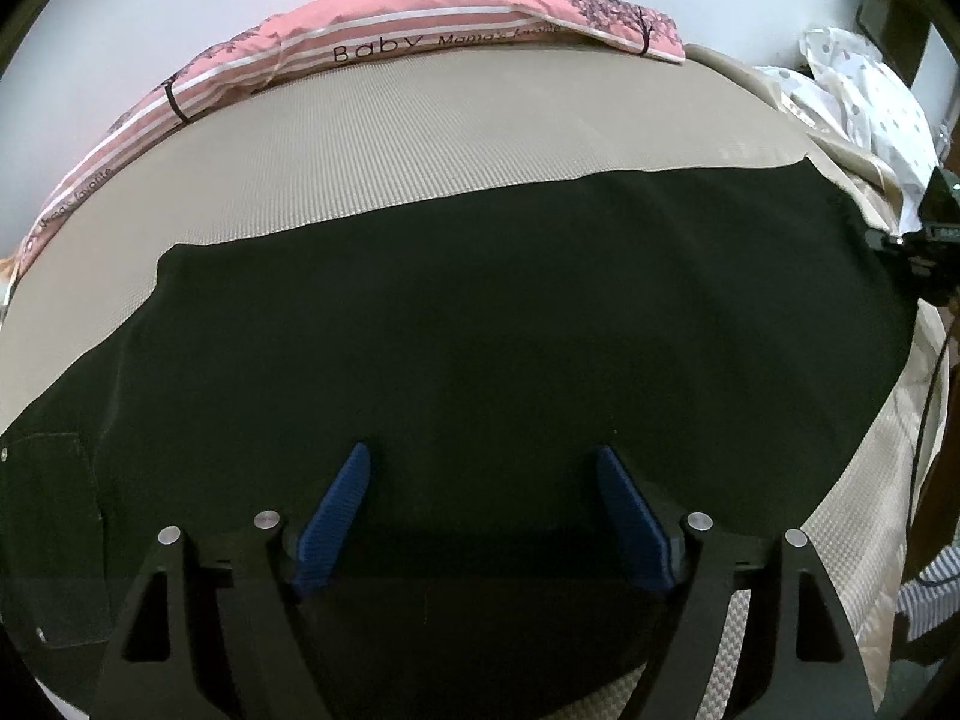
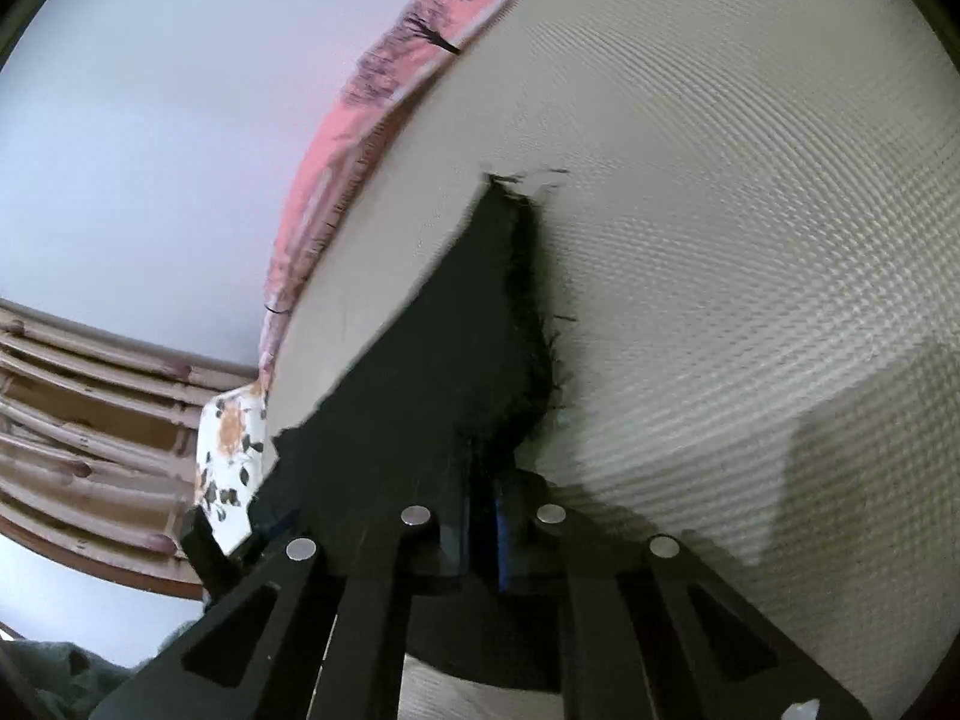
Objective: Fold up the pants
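Dark pants [image 1: 480, 312] spread flat on beige woven bed mat [image 1: 420, 132]; right gripper [image 2: 486, 534] clenched on frayed hem, likely to fold over; left gripper [image 1: 483, 516] hovers agape above the fabric.

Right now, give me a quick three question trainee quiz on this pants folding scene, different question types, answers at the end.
1. True or false: the left gripper is open above the dark pants.
2. The right gripper is: A) open and empty, B) shut on the pants' frayed hem, C) out of view.
3. Fill in: the first word printed on the pink bedding is ____.

Key: 1 true; 2 B; 3 Baby.
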A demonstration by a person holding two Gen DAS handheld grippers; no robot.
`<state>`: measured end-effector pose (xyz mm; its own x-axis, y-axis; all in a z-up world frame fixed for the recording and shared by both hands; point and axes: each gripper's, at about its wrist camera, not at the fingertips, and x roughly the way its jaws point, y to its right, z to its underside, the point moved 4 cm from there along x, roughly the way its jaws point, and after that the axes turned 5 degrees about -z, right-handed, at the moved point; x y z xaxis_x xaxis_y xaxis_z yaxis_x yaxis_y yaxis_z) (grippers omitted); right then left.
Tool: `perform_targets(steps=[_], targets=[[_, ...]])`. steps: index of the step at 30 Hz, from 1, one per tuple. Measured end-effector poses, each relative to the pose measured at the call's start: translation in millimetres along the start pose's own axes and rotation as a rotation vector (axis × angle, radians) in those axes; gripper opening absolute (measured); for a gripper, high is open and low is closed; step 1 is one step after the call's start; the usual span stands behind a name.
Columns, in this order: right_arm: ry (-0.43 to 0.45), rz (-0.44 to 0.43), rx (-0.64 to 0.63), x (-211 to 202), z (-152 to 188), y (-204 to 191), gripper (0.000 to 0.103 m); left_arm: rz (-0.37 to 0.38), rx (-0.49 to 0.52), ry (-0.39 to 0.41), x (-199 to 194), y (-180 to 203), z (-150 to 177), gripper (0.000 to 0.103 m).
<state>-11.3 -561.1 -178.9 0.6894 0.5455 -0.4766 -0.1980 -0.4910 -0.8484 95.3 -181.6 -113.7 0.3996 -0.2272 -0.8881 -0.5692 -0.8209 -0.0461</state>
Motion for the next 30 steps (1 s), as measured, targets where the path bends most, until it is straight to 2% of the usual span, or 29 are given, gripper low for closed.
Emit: perform_targets(steps=[5,11,17,21,26,30], targets=[[0.052,-0.031,-0.029,-5,2,-51,0.005,0.021,-0.022,0.015,-3,-6,0,0.079],[0.028,-0.055,-0.065,18,10,-111,0.005,0.029,-0.088,0.062,-22,-34,1,0.079],[-0.060,-0.088,-0.106,83,22,-170,0.005,-0.029,-0.146,0.113,-52,-90,9,0.079],[-0.150,-0.092,-0.158,145,42,-210,0.005,-0.081,-0.199,0.149,-72,-130,22,0.079],[-0.268,-0.068,-0.213,218,77,-238,0.005,-0.079,-0.296,0.147,-87,-174,45,0.079],[-0.384,-0.018,-0.267,275,111,-251,0.005,-0.078,-0.360,0.152,-90,-195,61,0.079]])
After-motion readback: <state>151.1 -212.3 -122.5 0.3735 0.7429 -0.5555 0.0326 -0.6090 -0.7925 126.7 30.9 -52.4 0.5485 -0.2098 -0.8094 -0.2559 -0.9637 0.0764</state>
